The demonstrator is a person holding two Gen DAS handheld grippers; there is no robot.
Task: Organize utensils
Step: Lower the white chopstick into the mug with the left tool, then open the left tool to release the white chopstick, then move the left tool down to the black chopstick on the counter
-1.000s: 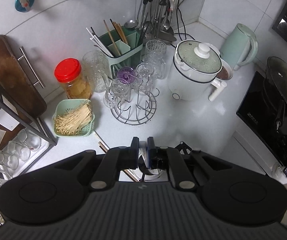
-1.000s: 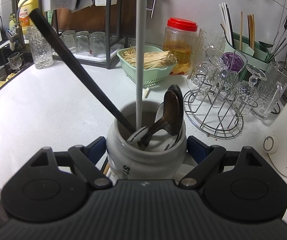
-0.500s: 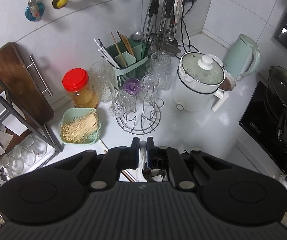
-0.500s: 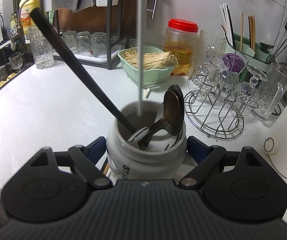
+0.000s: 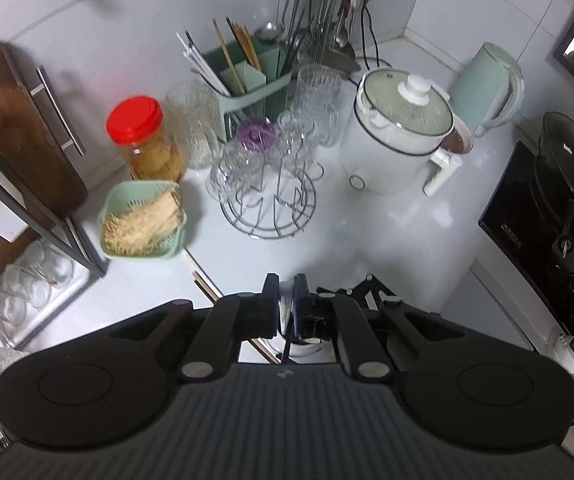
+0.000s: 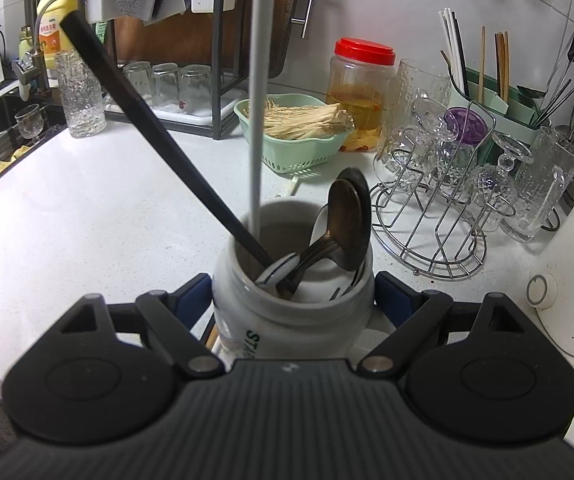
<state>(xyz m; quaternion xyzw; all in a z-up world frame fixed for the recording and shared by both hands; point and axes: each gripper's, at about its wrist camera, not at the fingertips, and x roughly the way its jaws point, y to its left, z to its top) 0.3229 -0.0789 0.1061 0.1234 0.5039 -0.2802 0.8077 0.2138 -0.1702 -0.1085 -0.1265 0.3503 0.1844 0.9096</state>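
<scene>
The right gripper (image 6: 293, 300) is clamping its two blue-padded fingers (image 6: 391, 296) against either side of a white ceramic utensil jar (image 6: 287, 316), which is standing on the white counter (image 6: 87, 216) and serving as the landmark here. Inside the jar, a dark metal spoon (image 6: 349, 224) is leaning bowl-up against the far rim, and a black stick-like handle (image 6: 159, 140) is slanting out up and to the left. A pale grey rod (image 6: 258, 92) is hanging almost straight down over the jar's mouth — its lower end is sitting at about the level of the rim, and whether it is touching anything inside cannot be told. In the left wrist view, the left gripper (image 5: 286, 310) is pinching its fingers nearly together on the top of that pale rod, directly above the jar. Beyond the jar, a green basket (image 6: 295, 148) is sitting on the counter, and to the jar's right — a little further back — a wire glass rack (image 6: 439, 208) is holding upturned glasses.
</scene>
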